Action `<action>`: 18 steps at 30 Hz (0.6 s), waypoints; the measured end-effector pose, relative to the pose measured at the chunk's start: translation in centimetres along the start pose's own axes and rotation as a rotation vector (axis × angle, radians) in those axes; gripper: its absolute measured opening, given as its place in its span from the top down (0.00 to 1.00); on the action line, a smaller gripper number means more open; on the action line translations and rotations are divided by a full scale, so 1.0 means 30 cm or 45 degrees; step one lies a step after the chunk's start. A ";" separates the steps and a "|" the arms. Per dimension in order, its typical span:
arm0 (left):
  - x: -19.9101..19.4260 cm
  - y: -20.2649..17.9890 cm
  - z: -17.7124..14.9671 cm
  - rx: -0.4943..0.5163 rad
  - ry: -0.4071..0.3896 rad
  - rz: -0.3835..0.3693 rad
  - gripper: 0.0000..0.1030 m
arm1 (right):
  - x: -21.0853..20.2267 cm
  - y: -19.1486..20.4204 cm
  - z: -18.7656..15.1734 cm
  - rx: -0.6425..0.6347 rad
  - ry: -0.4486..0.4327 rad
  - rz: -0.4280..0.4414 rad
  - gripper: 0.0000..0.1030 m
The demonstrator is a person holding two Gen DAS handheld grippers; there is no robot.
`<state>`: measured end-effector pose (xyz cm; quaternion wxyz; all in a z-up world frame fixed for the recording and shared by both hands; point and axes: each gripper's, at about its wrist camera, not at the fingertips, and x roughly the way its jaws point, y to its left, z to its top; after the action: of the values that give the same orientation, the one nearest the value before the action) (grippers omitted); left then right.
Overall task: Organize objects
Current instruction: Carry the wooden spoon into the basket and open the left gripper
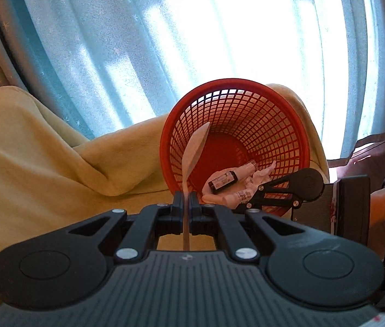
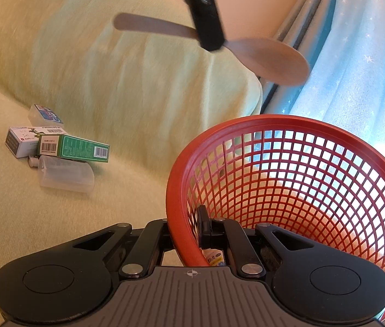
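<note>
My left gripper (image 1: pixel 185 199) is shut on the handle of a wooden spoon (image 1: pixel 193 147), held edge-on with its bowl over the tilted red mesh basket (image 1: pixel 282 100). Inside the basket lie a dark small bottle (image 1: pixel 222 181), a pale tube (image 1: pixel 227 198) and white wrapped items (image 1: pixel 260 175). My right gripper (image 2: pixel 189 230) is shut on the red basket's rim (image 2: pixel 176 190) and holds it tilted. In the right wrist view the spoon (image 2: pixel 268 60) and the left gripper's fingers (image 2: pixel 206 19) hang above the basket.
A yellow-green blanket (image 2: pixel 110 76) covers the sofa. On it at the left lie a green box (image 2: pixel 75 148), a white box (image 2: pixel 22 140), a clear plastic case (image 2: pixel 65 174) and a small blue-labelled pack (image 2: pixel 45 114). Blue curtains (image 1: pixel 110 41) hang behind.
</note>
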<state>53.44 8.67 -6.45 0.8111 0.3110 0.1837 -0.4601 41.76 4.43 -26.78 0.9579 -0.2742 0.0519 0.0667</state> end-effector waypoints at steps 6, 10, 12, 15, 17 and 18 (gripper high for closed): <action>0.092 -0.032 0.051 0.028 -0.016 -0.042 0.99 | 0.001 0.001 0.004 0.011 0.001 -0.001 0.98; 0.172 -0.068 0.081 0.049 -0.012 -0.067 0.99 | 0.004 0.001 0.008 0.016 0.005 -0.002 0.98; 0.211 -0.080 0.087 0.048 -0.011 -0.076 0.99 | 0.007 0.001 0.011 0.020 0.004 -0.005 0.98; 0.270 -0.095 0.087 0.043 -0.004 -0.086 0.99 | 0.012 0.000 0.016 0.031 0.003 -0.007 0.98; 0.312 -0.101 0.084 0.022 0.006 -0.096 0.98 | 0.017 0.002 0.019 0.037 0.005 -0.007 0.98; 0.333 -0.104 0.085 0.017 0.007 -0.095 0.98 | 0.020 0.003 0.020 0.038 0.005 -0.008 0.98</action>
<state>55.88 -0.55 -11.44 0.7907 0.3106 0.1944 -0.4905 42.36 4.87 -26.40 0.9620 -0.2602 0.0538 0.0625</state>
